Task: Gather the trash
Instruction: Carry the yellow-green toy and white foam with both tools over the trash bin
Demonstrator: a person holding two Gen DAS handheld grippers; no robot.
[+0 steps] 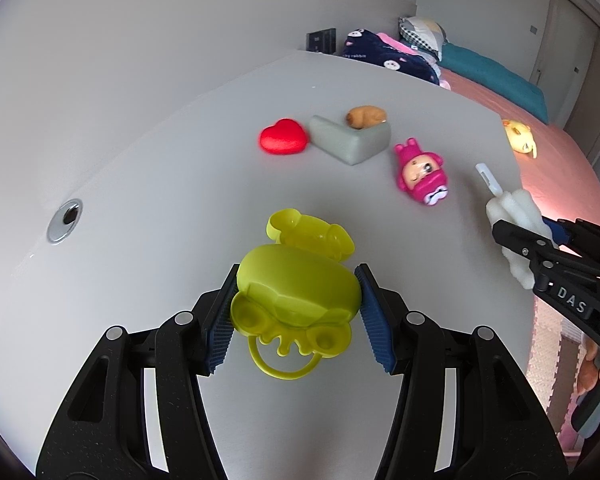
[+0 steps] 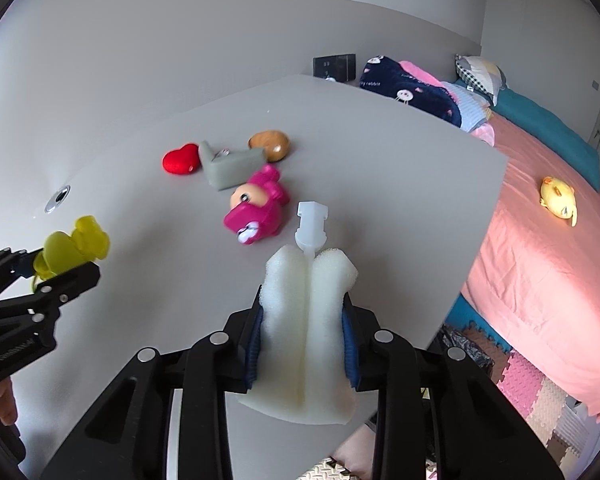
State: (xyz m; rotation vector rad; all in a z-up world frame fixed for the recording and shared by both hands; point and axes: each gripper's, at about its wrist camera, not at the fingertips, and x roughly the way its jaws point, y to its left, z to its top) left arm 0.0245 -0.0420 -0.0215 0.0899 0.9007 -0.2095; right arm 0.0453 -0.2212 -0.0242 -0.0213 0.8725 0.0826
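Observation:
A yellow-green plastic case point(image 1: 300, 296) with an open lid and a loop sits between the blue pads of my left gripper point(image 1: 299, 272), which is shut on its two sides. From the right wrist view the same case point(image 2: 66, 250) appears held above the white table point(image 2: 380, 152) by the left gripper point(image 2: 56, 266). My right gripper point(image 2: 303, 300) is shut on a white foam sponge point(image 2: 296, 360) with a white plastic stem point(image 2: 311, 220) sticking out ahead. In the left wrist view the sponge point(image 1: 512, 204) and right gripper point(image 1: 518, 236) are at the right.
On the table lie a red heart point(image 1: 283, 137), a grey corner piece point(image 1: 350, 138), a brown toy point(image 1: 365, 117) and a pink doll point(image 1: 422, 174). A metal grommet point(image 1: 65, 221) is at the left. The table edge point(image 2: 476, 248) borders a pink bed point(image 2: 548, 280) with a yellow chick point(image 2: 558, 200).

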